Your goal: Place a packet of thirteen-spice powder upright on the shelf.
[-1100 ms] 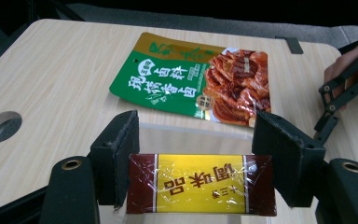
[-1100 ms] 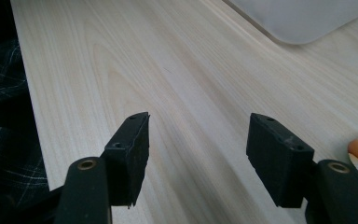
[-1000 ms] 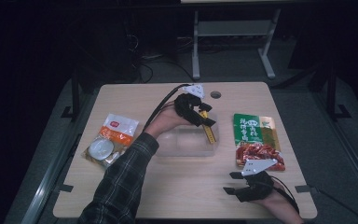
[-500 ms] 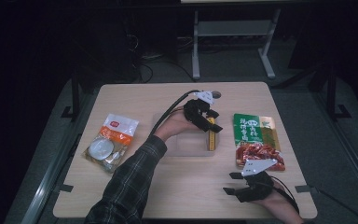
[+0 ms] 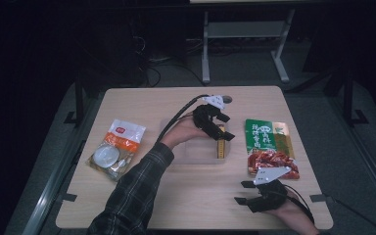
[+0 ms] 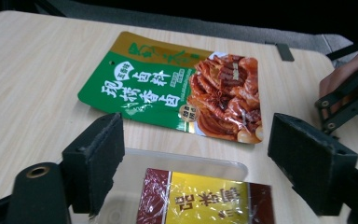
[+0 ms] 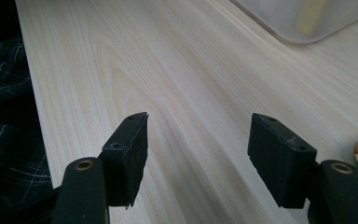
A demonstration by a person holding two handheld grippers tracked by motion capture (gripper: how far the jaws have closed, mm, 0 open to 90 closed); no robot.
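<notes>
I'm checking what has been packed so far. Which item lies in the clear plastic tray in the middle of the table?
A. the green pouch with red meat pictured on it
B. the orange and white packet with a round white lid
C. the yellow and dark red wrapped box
C: the yellow and dark red wrapped box lies inside the clear plastic tray, just below the open left gripper; the green pouch lies on the wooden table beyond it.

Left gripper [image 5: 223, 128]: jaws spread wide, held over mid-table on an outstretched plaid-sleeved arm.
Right gripper [image 5: 245, 193]: jaws apart, low at the near edge.
</notes>
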